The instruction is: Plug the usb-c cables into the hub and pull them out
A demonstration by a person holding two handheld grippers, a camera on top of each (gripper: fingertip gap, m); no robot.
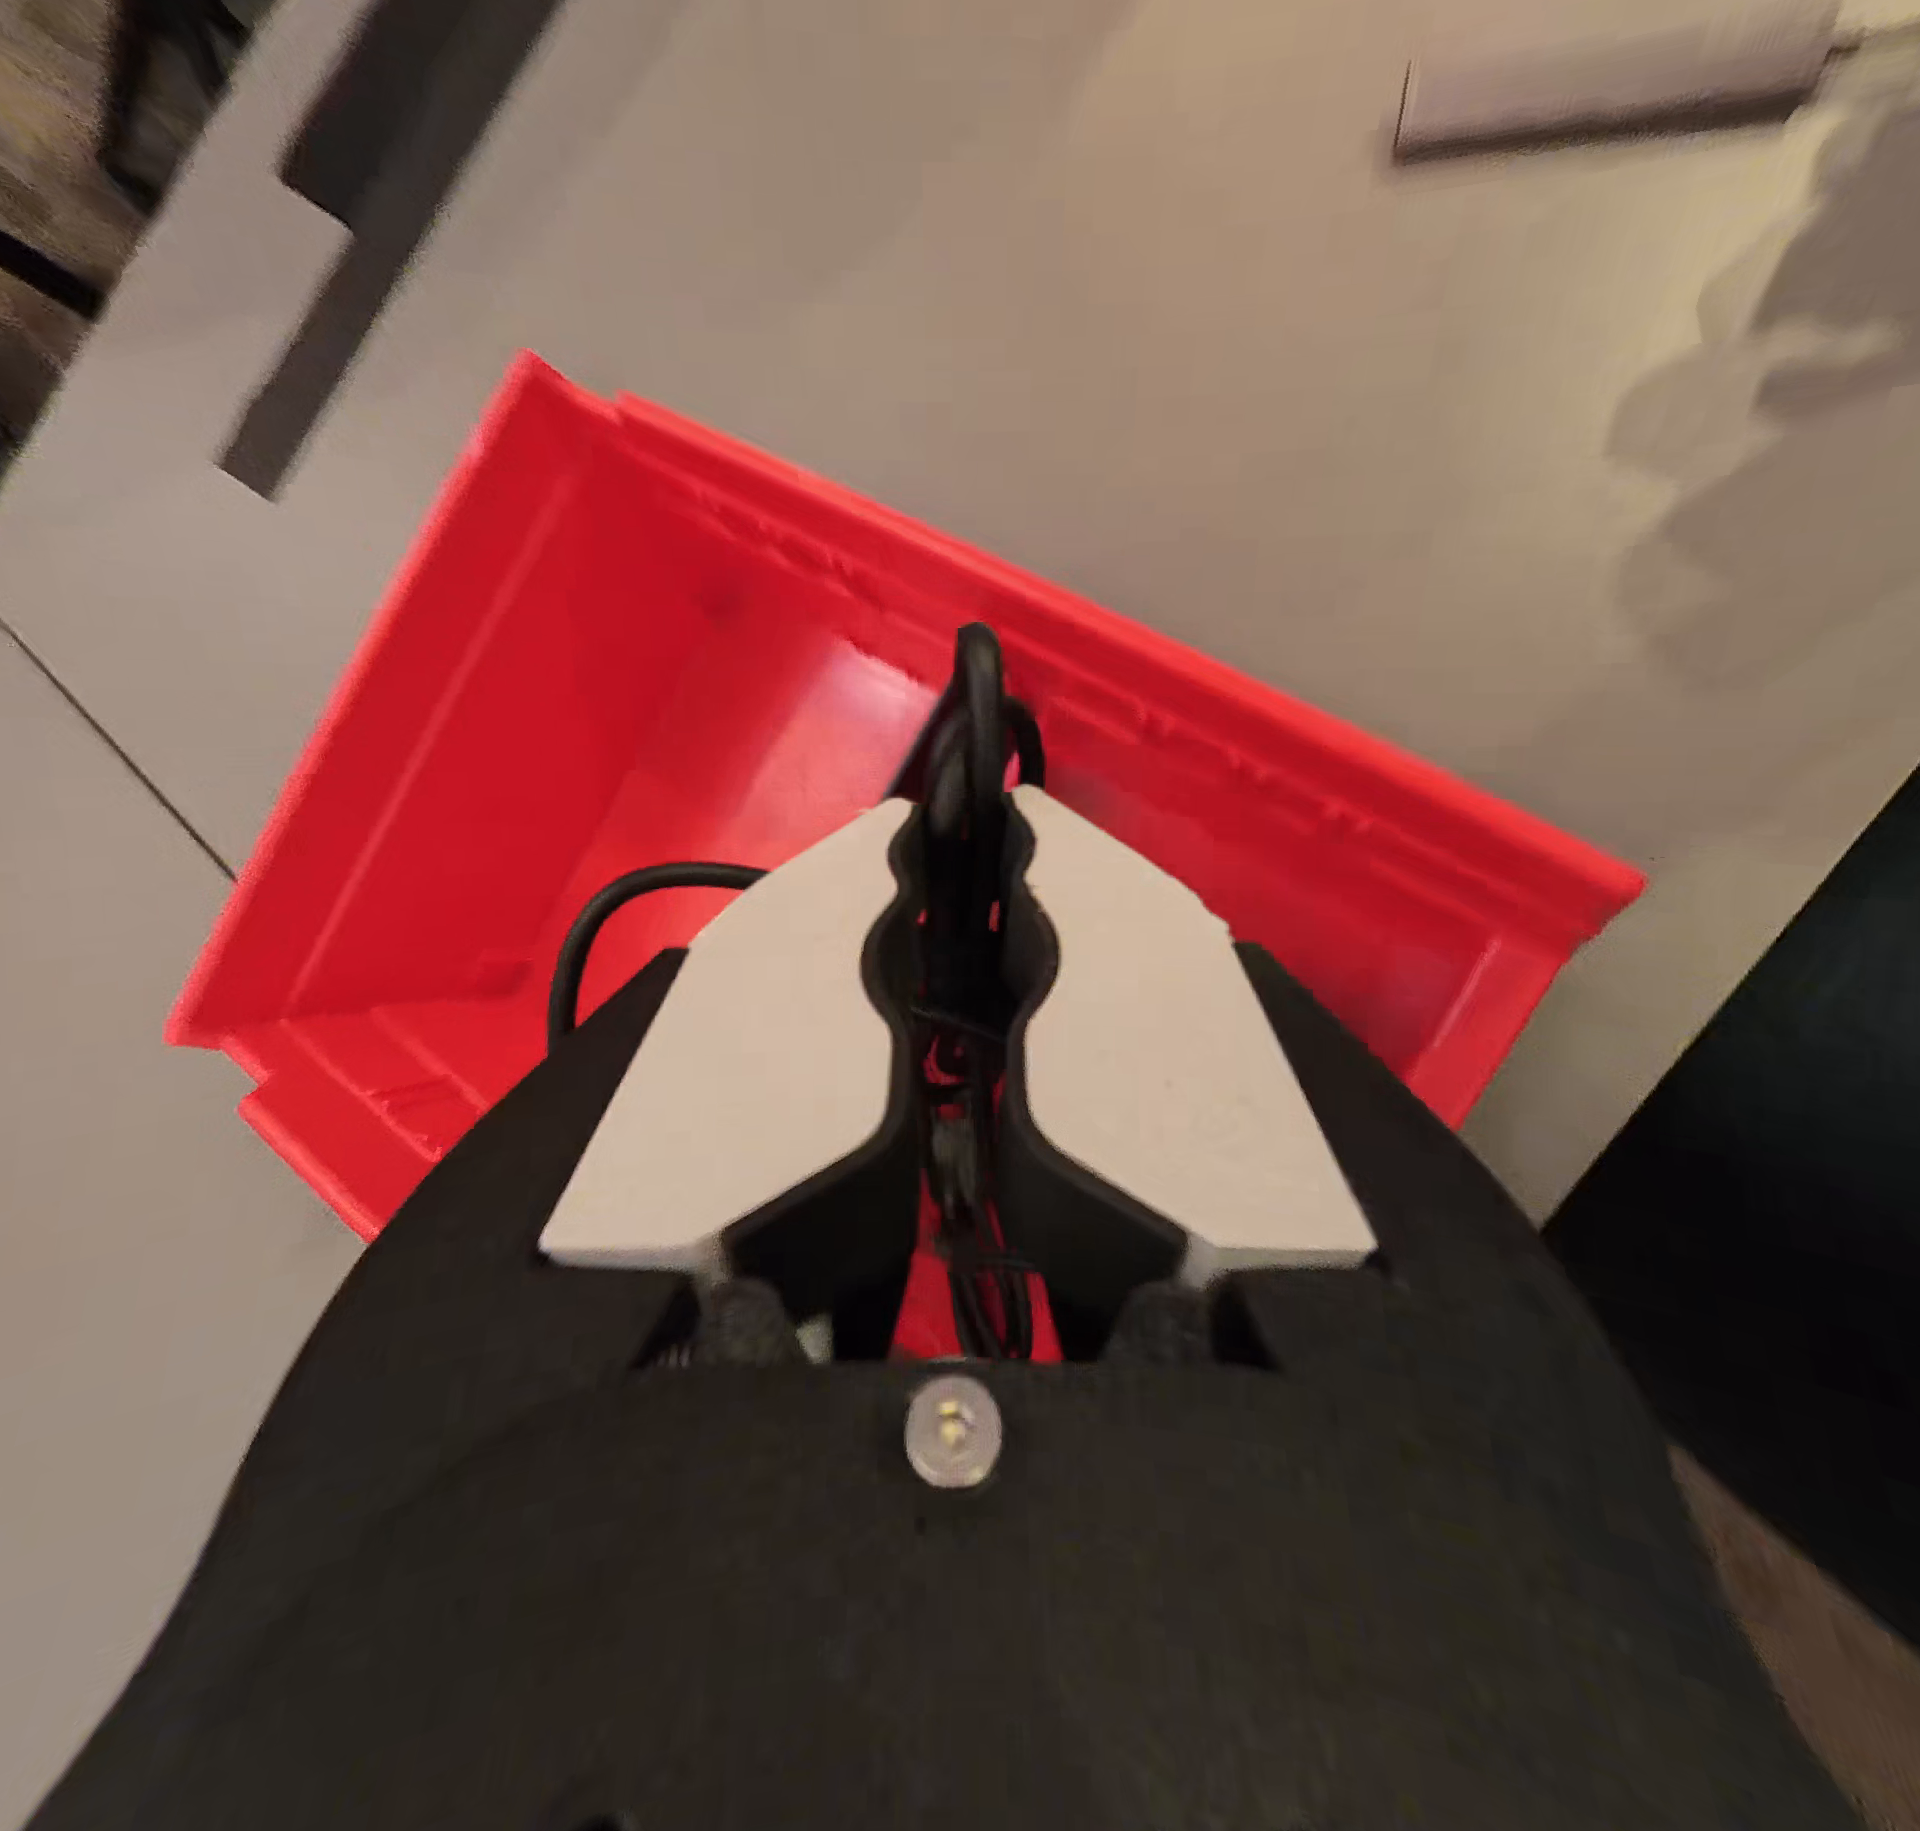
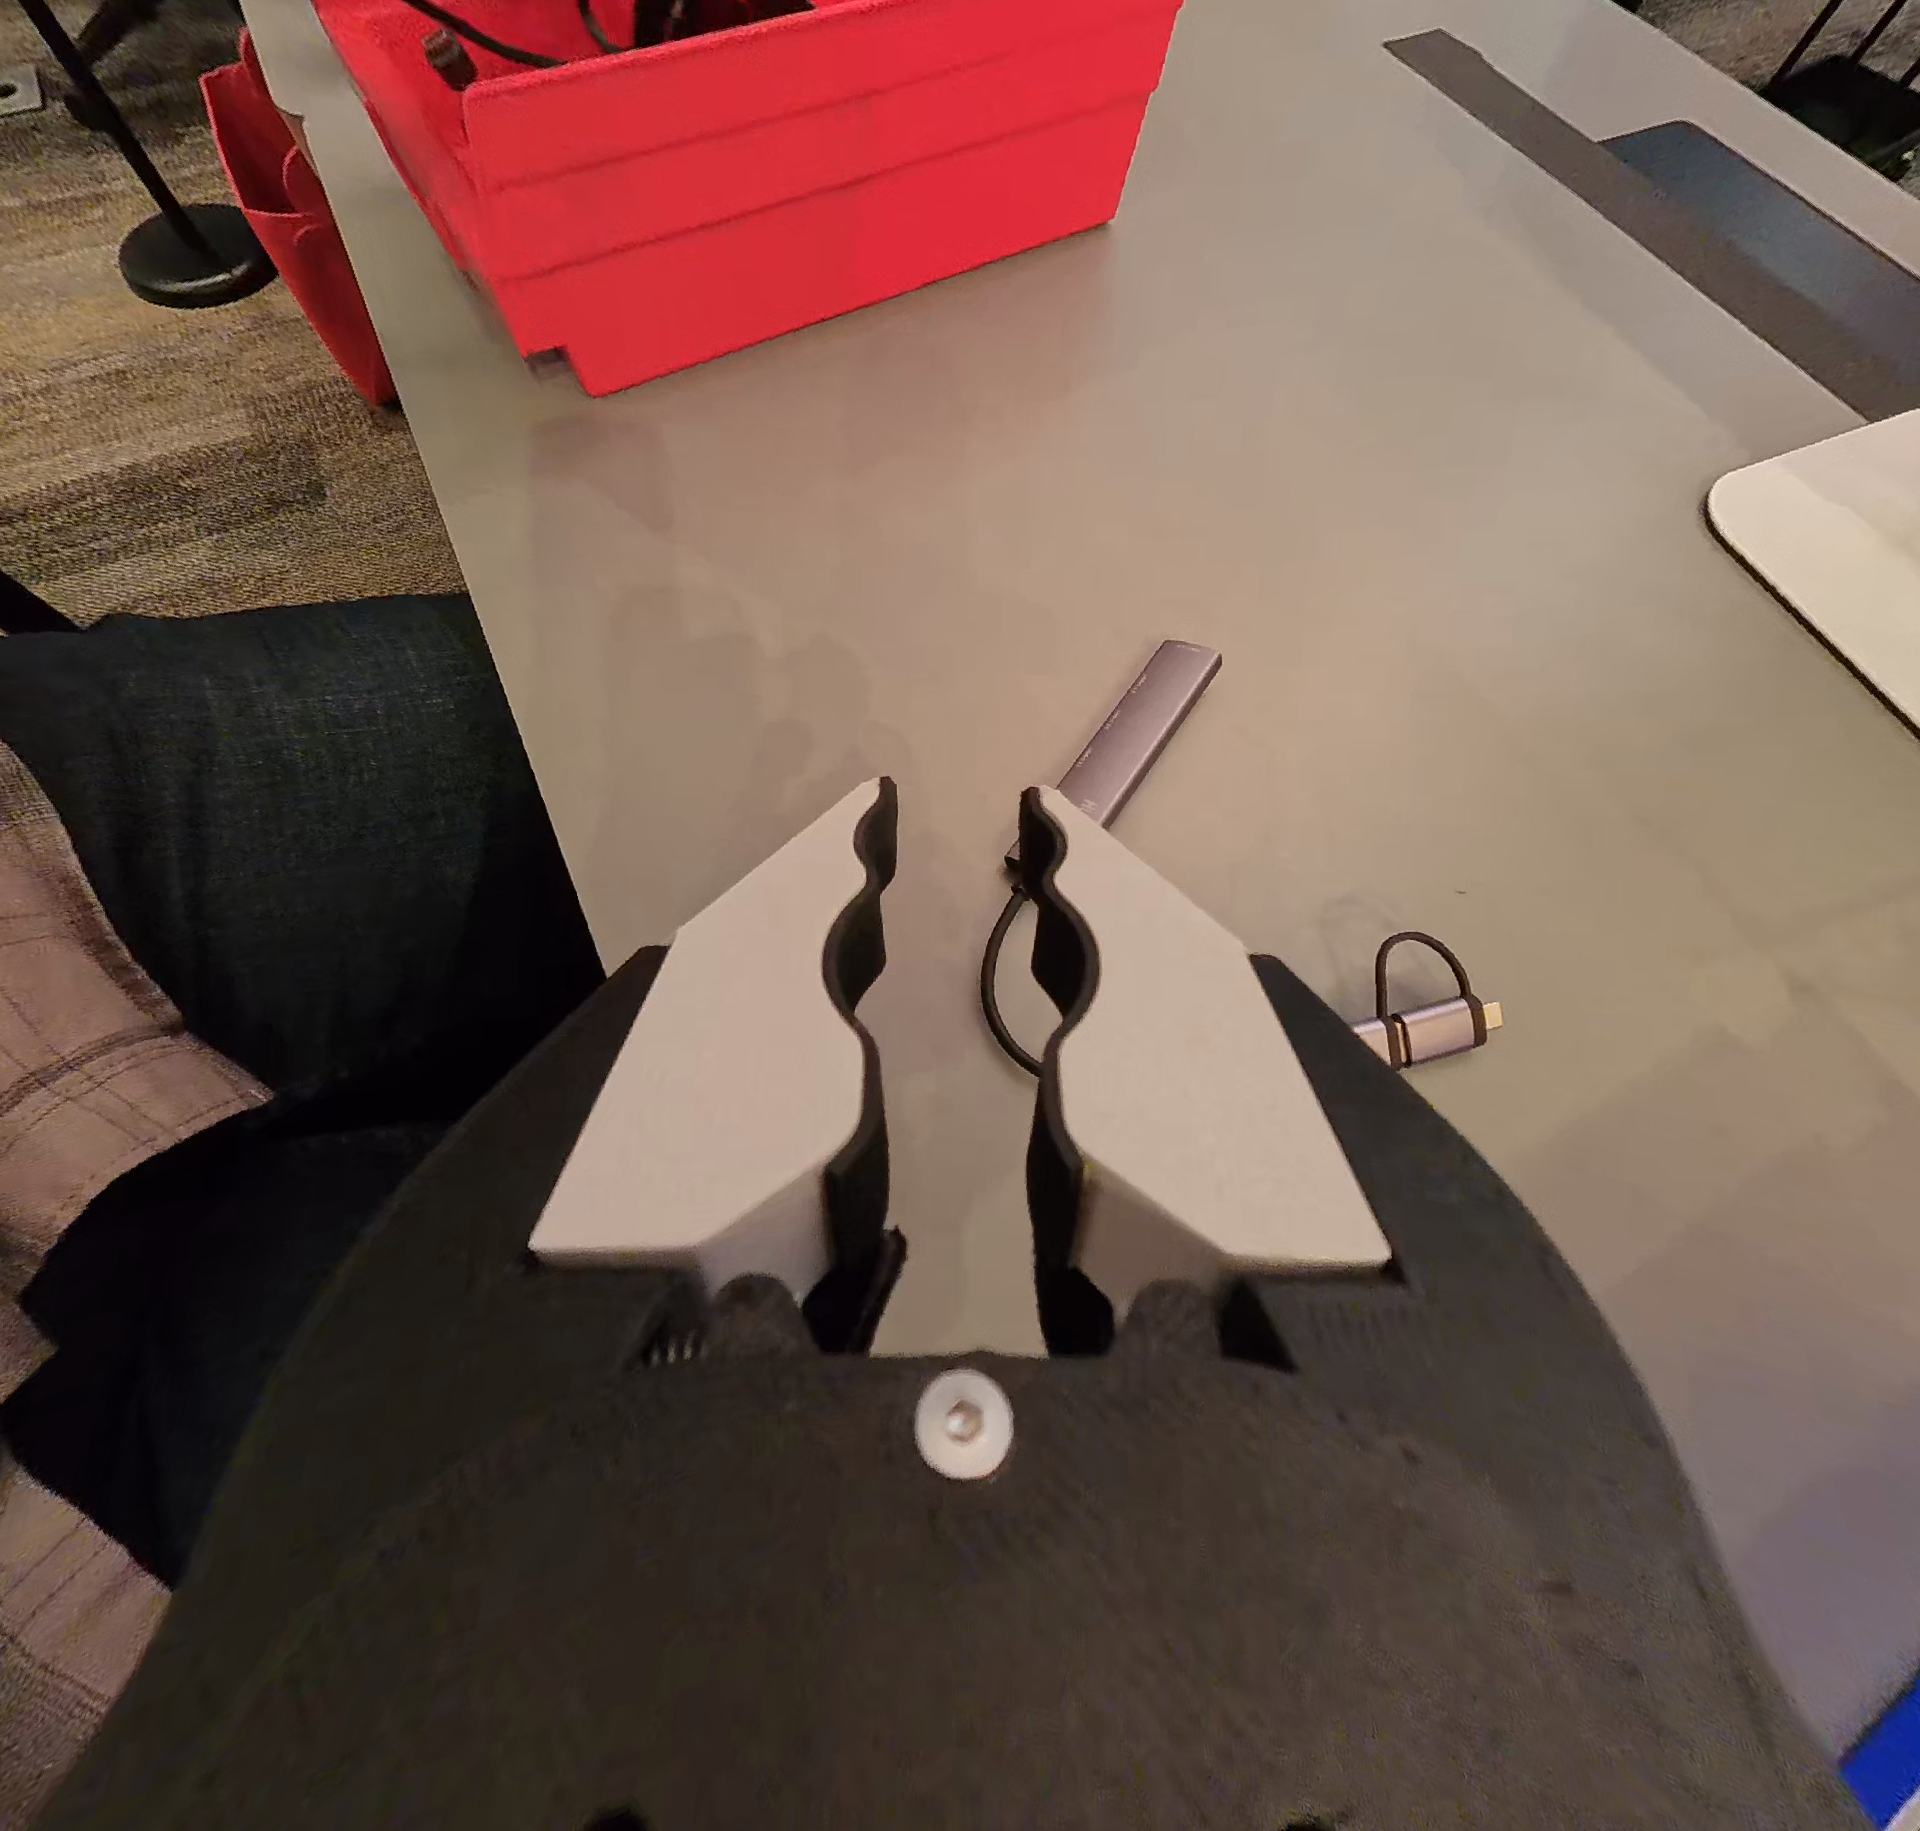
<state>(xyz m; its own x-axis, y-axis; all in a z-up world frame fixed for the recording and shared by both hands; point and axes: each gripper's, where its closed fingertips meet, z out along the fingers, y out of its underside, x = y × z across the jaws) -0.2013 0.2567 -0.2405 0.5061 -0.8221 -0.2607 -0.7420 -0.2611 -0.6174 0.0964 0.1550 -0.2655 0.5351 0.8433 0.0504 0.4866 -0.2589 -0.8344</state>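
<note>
My left gripper is shut on a bundle of black usb-c cable and holds it over the open red bin; a loop of cable hangs to the left. In the right wrist view the slim grey hub lies on the grey table, its short black lead curving behind my right finger to a grey plug with an adapter. My right gripper is open and empty, just above the table, with the hub just right of its tips.
The red bin stands at the table's far left with black cables inside. Another red bin hangs off the table's left edge. A white pad lies at the right. A person's leg is at the left, beside the table edge. Left tips to right tips: about 30 centimeters. The slim grey hub is about 12 centimeters from my right fingertips and 30 centimeters from my left.
</note>
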